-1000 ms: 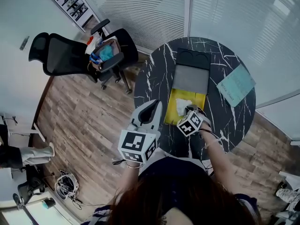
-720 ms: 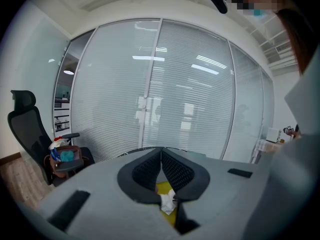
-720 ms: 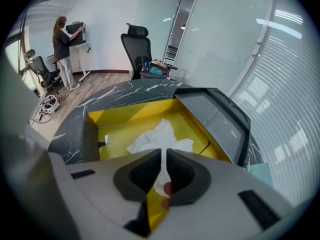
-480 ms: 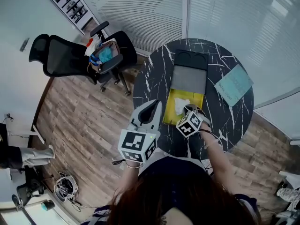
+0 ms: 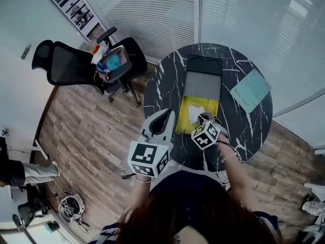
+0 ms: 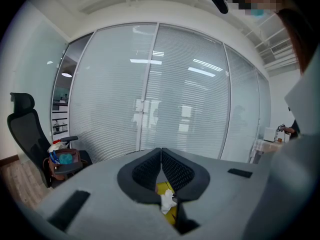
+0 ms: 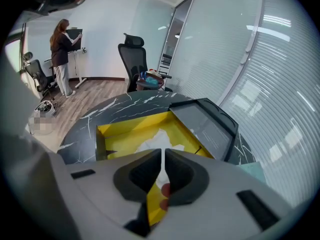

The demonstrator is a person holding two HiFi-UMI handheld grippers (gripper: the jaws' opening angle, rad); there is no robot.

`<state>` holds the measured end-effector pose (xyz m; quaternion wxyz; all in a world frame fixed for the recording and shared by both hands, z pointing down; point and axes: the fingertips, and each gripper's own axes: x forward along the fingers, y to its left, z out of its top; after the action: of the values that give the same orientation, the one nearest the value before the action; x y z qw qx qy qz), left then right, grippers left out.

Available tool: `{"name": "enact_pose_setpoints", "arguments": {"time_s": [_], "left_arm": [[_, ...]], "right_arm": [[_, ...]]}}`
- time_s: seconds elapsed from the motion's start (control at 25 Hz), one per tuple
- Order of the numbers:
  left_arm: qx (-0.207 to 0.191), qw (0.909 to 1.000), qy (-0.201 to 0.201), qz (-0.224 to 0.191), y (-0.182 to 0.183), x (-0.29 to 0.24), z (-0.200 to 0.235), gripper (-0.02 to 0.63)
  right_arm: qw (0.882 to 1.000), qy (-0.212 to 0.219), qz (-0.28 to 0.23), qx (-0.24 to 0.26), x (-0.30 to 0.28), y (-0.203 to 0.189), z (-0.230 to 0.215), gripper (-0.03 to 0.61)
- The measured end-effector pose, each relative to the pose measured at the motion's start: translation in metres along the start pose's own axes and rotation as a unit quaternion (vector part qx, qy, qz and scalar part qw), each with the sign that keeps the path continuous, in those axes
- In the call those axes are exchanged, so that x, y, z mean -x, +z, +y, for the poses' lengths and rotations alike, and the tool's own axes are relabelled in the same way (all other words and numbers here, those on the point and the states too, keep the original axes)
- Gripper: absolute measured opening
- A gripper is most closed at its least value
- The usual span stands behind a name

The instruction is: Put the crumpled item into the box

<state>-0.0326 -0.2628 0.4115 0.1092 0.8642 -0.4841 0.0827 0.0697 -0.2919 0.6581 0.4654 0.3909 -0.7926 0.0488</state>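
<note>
A white crumpled item [image 5: 195, 114] lies inside the open yellow box [image 5: 182, 117], whose grey lid [image 5: 202, 84] is folded back on the far side. My right gripper [image 5: 203, 117] hovers at the box's near edge, jaws shut to a thin slit. In the right gripper view the crumpled item [image 7: 159, 140] and box [image 7: 125, 131] sit just beyond the right gripper [image 7: 163, 154], and yellow shows below its jaws. My left gripper [image 5: 166, 114] is shut and empty, left of the box. Past the left gripper [image 6: 161, 153] the crumpled item [image 6: 168, 200] is seen.
The box rests on a round black marble table [image 5: 167, 85] with a teal sheet [image 5: 249, 90] at its right. A black office chair [image 5: 76, 62] holding a bag stands on the wood floor to the left. A person [image 7: 62, 59] stands far off at a desk.
The head camera has shifted slightly. Both grippers and the crumpled item keep their places.
</note>
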Motion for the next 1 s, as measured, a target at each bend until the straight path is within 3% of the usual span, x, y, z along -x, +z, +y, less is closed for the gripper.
{"name": "enact_pose_setpoints", "arguments": {"time_s": [0.44,1.0], "left_arm": [[-0.004,0.9999,-0.004,-0.009,0.001,0.024,-0.003,0.031],[-0.012,0.9994,-0.028,-0.016,0.003,0.052,-0.013,0.031]], "right_arm": [[0.997,-0.035,-0.043,-0.044,0.034,0.014,-0.001,0.026],[0.986,-0.07,-0.097,-0.116,0.09,0.033,0.002,0.026]]}}
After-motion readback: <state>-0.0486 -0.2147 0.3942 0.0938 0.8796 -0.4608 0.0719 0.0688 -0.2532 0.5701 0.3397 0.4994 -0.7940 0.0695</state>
